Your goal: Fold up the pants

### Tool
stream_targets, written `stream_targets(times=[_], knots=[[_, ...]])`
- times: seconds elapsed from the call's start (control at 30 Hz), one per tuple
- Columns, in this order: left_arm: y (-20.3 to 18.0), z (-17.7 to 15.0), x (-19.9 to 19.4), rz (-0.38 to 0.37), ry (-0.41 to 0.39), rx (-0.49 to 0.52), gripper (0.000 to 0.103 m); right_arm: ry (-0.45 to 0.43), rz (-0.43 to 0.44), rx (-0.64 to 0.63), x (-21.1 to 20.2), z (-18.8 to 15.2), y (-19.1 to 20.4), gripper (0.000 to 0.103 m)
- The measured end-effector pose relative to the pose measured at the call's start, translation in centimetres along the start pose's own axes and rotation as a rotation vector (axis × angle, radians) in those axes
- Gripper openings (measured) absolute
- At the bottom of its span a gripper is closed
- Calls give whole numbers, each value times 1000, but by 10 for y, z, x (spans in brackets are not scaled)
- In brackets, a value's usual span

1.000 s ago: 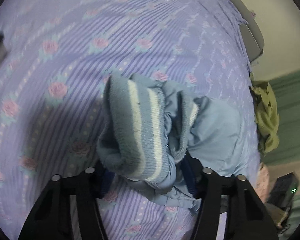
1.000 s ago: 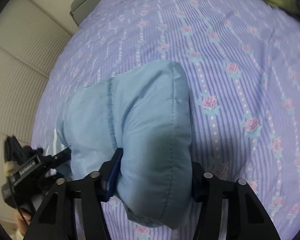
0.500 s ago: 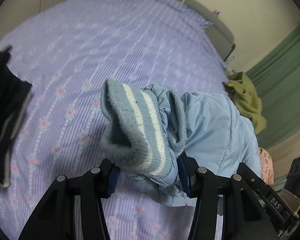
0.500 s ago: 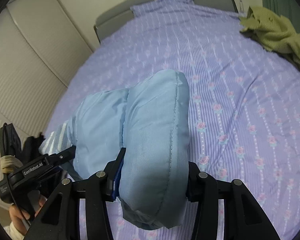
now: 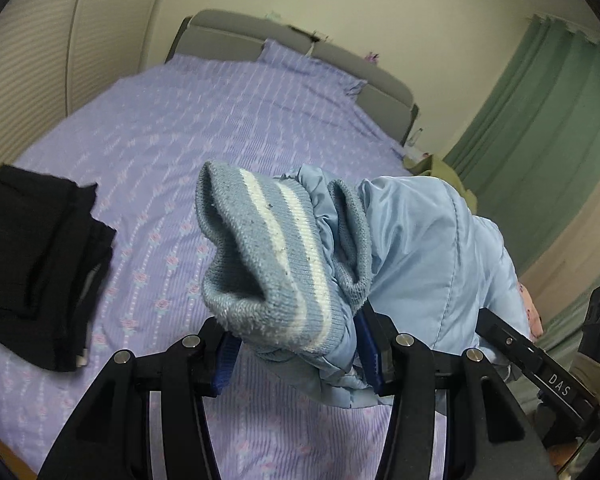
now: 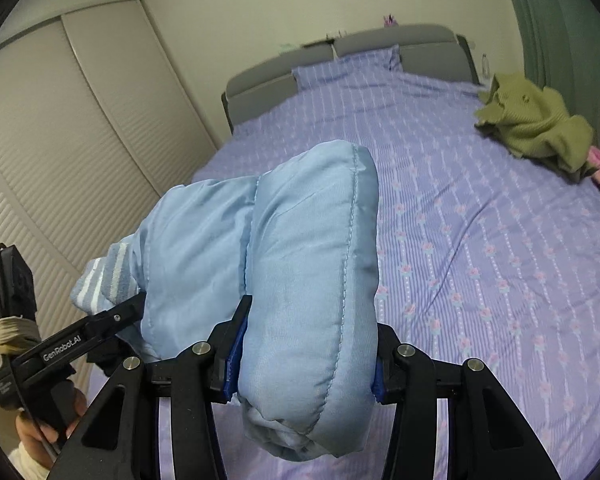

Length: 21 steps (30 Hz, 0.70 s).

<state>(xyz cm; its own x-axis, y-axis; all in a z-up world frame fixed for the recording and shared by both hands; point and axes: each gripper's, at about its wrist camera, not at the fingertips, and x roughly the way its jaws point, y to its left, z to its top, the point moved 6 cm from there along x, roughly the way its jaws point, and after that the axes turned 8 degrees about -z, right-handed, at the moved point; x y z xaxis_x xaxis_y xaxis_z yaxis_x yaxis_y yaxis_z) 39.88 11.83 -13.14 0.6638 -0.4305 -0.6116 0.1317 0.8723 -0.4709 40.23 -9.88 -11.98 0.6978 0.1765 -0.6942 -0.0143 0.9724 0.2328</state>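
Note:
Light blue padded pants (image 5: 428, 264) with a knit blue-and-white striped waistband (image 5: 268, 264) hang bunched in the air above the bed. My left gripper (image 5: 300, 360) is shut on the waistband end. My right gripper (image 6: 304, 364) is shut on a thick folded part of the pants (image 6: 312, 272). The left gripper (image 6: 100, 336) also shows at the left of the right wrist view, and the right gripper's finger (image 5: 532, 364) at the right of the left wrist view. Both hold the same garment side by side, lifted off the sheet.
The bed has a purple flowered sheet (image 6: 480, 240) and a grey headboard (image 6: 380, 52). Folded black clothes (image 5: 32, 256) lie at its left edge. An olive green garment (image 6: 536, 128) lies at the right edge. Louvred wardrobe doors (image 6: 60, 152) stand left, green curtains (image 5: 540, 120) right.
Both grippers have risen and tilted up with the pants. The views now take in the whole bed, headboard and walls, and the pants are clear of the sheet.

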Motion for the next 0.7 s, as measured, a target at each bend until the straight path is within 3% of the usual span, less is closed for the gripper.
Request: stream_targets(times=[0.33,0.7], knots=[[-2,-23,-93,48,-131,-24,50,-47,82,-65,-57,-17,42,48],[12,-45,-154,78,-196,-55,50,-69,157,-154,-88,-38,77,48]])
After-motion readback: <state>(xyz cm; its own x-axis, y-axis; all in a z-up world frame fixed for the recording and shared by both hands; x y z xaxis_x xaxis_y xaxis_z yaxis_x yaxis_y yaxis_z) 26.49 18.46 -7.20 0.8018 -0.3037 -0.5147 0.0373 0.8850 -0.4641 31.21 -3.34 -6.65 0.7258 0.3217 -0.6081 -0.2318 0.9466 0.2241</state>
